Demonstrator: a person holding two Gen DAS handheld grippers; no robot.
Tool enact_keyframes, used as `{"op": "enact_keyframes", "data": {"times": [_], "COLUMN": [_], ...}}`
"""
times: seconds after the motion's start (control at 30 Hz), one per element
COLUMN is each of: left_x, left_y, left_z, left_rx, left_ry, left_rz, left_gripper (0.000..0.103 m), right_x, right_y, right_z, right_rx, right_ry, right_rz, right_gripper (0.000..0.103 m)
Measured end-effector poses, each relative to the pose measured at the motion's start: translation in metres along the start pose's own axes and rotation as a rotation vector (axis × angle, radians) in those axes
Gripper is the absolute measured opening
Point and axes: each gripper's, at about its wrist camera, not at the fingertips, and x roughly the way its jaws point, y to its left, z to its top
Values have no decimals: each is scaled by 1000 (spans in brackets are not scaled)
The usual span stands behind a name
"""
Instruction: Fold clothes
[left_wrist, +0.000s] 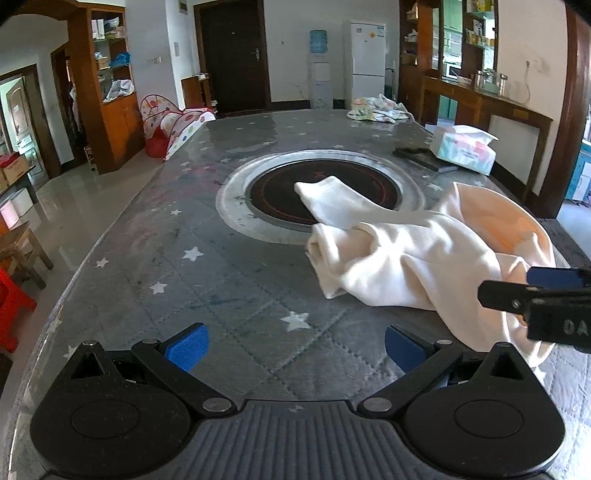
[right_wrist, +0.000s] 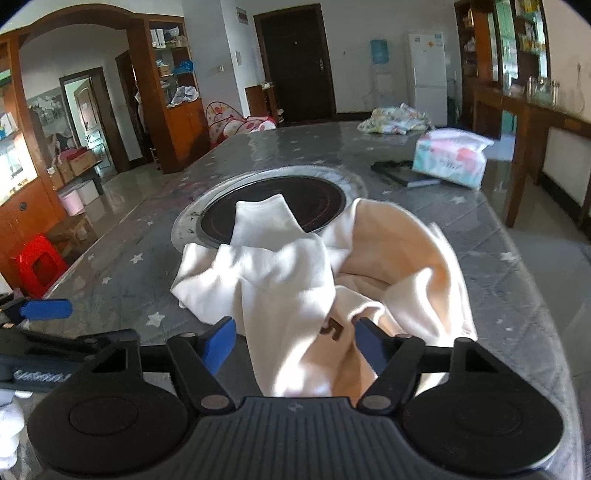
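Both grippers' jaws gape, right gripper (right_wrist: 295, 347) straddling cream garment (right_wrist: 295, 273); lettering unreadable.

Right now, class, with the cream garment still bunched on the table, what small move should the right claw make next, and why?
Probably close the right claw on the cream garment. The cloth's near edge already lies between its open blue pads, which do not yet press it. The left claw is open over the bare table, beside the heap.

Cream sweatshirt (right_wrist: 291, 280) crumpled on table; sleeve draped over round cooktop
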Motion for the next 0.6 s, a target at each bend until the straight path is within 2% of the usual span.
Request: {"op": "enact_keyframes", "data": {"times": [0.1,0.17,0.23,0.33,0.6], "left_x": [0,-2,-4,-10,-37], "left_y": [8,13,16,22,31], "left_z": [1,2,3,4,11], "left_rx": [-16,-24,-30,-36,-54], "left_ry": [-1,-4,-9,-23,-83], "left_rz": [7,10,11,12,-23], "left_gripper": [103,103,103,103,103], "right_x": [14,22,28,22,-34], "right_y": [-3,-2,-2,0,44], "right_z": [5,5,5,2,-15], "right_rx": [13,3,5,-1,-161], "right_ry": [26,38,57,51,-19], "right_rz": [18,25,34,46,189], "right_gripper": [58,45,24,9,4]}}
